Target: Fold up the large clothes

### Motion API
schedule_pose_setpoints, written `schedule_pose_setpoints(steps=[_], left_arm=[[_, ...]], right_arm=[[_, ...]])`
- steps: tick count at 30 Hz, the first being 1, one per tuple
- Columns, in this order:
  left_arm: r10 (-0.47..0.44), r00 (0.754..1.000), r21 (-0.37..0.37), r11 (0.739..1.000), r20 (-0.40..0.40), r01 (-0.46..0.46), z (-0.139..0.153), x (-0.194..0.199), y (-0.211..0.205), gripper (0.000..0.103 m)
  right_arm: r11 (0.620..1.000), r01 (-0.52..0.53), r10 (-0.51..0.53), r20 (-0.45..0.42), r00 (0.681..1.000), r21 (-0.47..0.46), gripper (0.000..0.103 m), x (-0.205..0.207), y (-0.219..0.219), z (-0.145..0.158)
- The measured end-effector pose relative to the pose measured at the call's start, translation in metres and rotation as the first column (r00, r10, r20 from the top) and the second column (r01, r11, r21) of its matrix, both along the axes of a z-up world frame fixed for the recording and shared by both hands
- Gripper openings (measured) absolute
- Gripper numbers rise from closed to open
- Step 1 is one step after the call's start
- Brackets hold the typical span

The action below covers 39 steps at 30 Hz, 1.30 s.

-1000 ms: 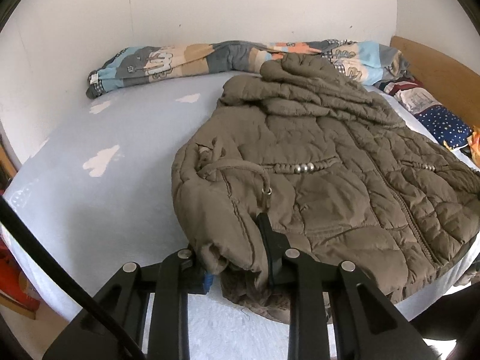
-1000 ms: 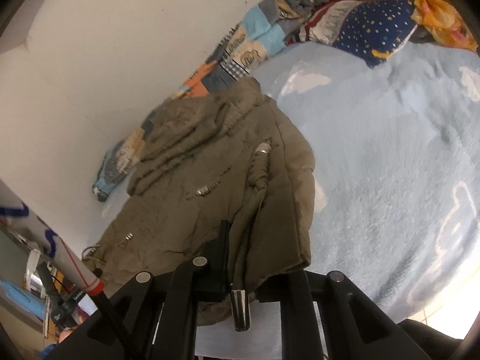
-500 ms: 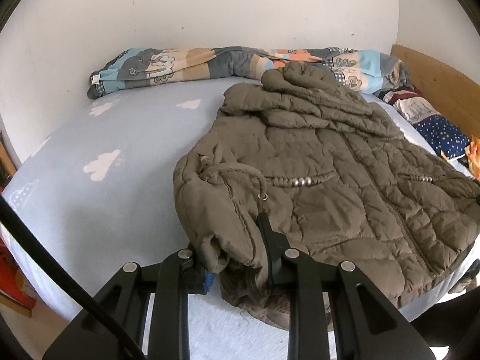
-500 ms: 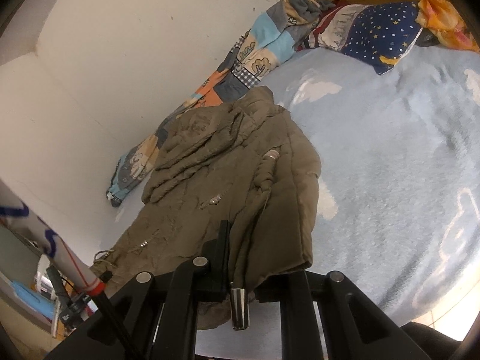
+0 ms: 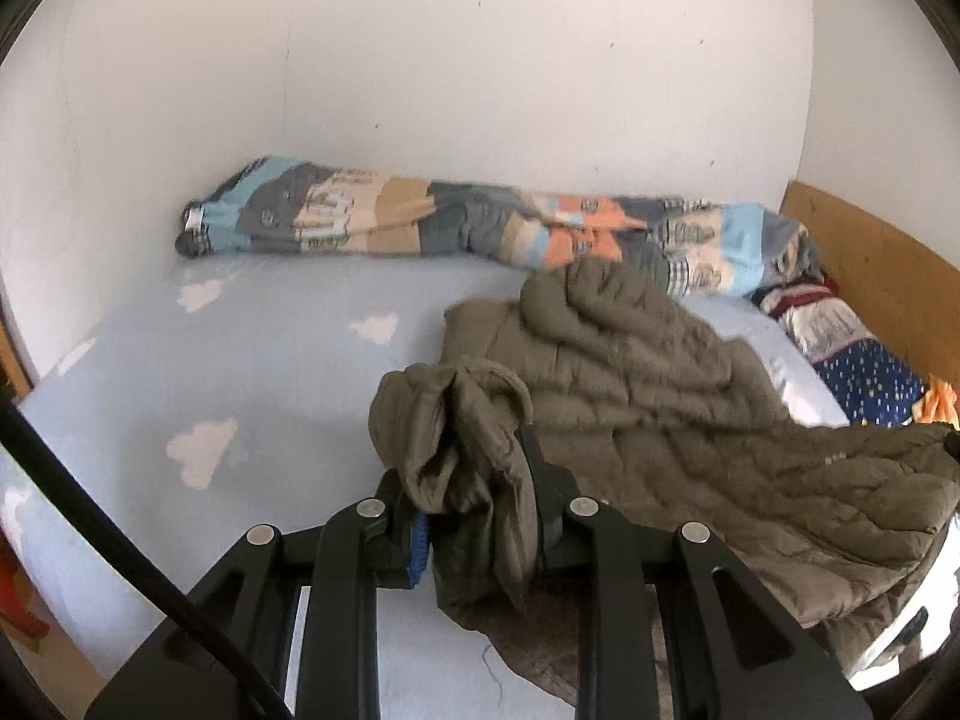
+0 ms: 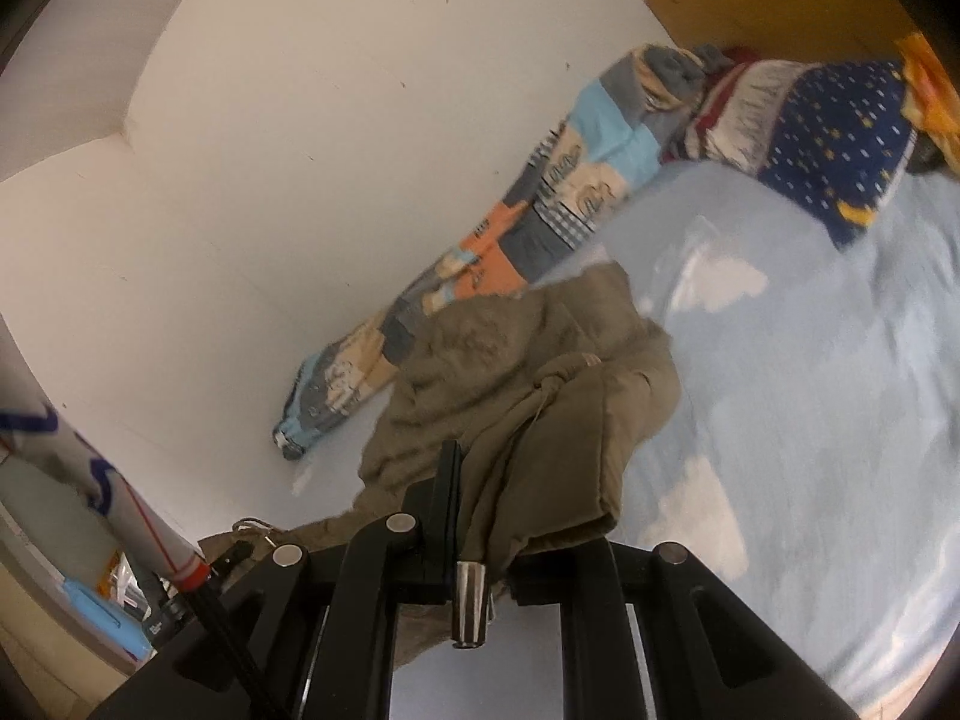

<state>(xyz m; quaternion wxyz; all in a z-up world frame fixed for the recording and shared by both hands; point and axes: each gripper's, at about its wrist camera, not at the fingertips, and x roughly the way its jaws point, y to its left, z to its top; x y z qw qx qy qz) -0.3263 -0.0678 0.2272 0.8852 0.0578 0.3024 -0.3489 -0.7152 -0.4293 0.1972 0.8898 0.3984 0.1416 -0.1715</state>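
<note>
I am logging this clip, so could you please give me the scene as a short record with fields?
garment: brown padded jacket, its near end lifted, its far end on the bed
left tool: shut on a bunched jacket edge
right tool: shut on another jacket edge, metal cord tip dangling
surface: light blue sheet with white clouds
along wall: rolled patchwork blanket
headboard end: starry navy pillow
</note>
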Motion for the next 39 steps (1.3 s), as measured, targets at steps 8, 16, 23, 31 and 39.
schedule_pose_setpoints(steps=[8, 16, 23, 31, 39], left_arm=[[-0.023, 1.000, -0.038, 0.999, 0.016, 0.023, 0.037, 0.048, -0.049, 0.024], [0.031, 0.999, -0.056, 0.998, -0.009, -0.031, 0.050, 0.141, -0.116, 0.055], [0.115, 0.993, -0.051, 0.992, -0.006, -0.115, 0.063, 0.216, -0.151, 0.058], [0.070, 0.996, -0.028, 0.997, 0.047, -0.069, 0.043, 0.213, -0.165, 0.058], [-0.124, 0.982, 0.224, 0.962, -0.145, 0.154, -0.073, 0.199, -0.261, 0.058]], right_arm=[[1.000, 0.010, -0.010, 0.057, 0.998, -0.010, 0.012, 0.046, -0.044, 0.034], [0.999, 0.020, -0.020, -0.003, 1.000, -0.036, 0.012, 0.133, -0.112, 0.058], [0.997, 0.076, -0.079, -0.120, 0.990, -0.026, 0.012, 0.222, -0.192, 0.039], [0.991, 0.136, -0.134, -0.219, 0.966, -0.007, 0.012, 0.283, -0.249, -0.013], [0.989, 0.146, -0.141, -0.310, 0.940, -0.006, 0.012, 0.313, -0.273, -0.050]])
